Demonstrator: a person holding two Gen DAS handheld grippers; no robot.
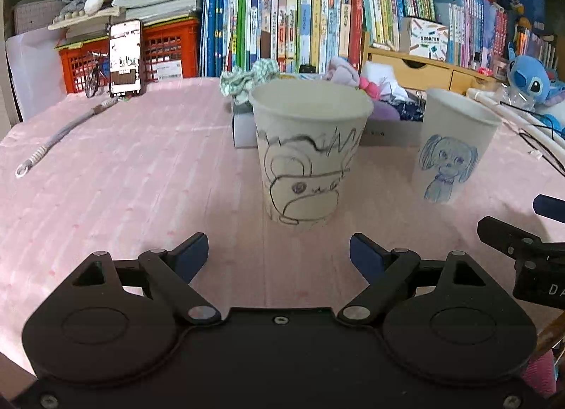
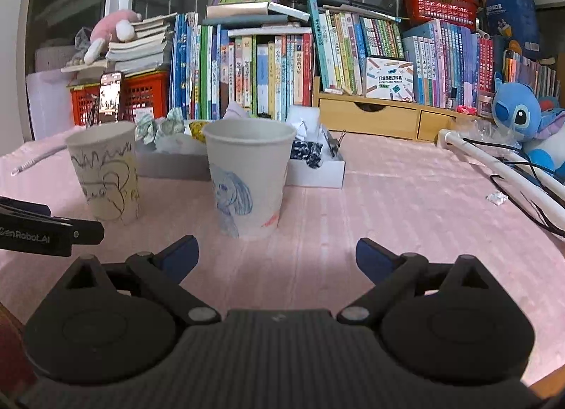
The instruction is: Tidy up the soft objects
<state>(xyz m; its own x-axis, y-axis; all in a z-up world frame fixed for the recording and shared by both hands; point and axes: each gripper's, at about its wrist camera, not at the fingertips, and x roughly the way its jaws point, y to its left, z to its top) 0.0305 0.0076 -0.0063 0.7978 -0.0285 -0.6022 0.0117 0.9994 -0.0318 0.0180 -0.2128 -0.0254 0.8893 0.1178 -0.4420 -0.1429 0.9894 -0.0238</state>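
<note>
Currently both grippers hover low over the pink tablecloth, each spread wide with nothing between the fingers. Left gripper faces the cup with the black doodle, frame centre; right gripper faces the cup with the blue dog drawing, just left of centre. Both cups stand upright, apart from the fingers. Soft cloth items sit in a shallow white box behind the cups. Blue plush toy at right edge.

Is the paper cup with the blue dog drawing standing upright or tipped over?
Upright. The cup with the blue dog drawing stands on its base on the pink tablecloth, open rim facing up.
</note>
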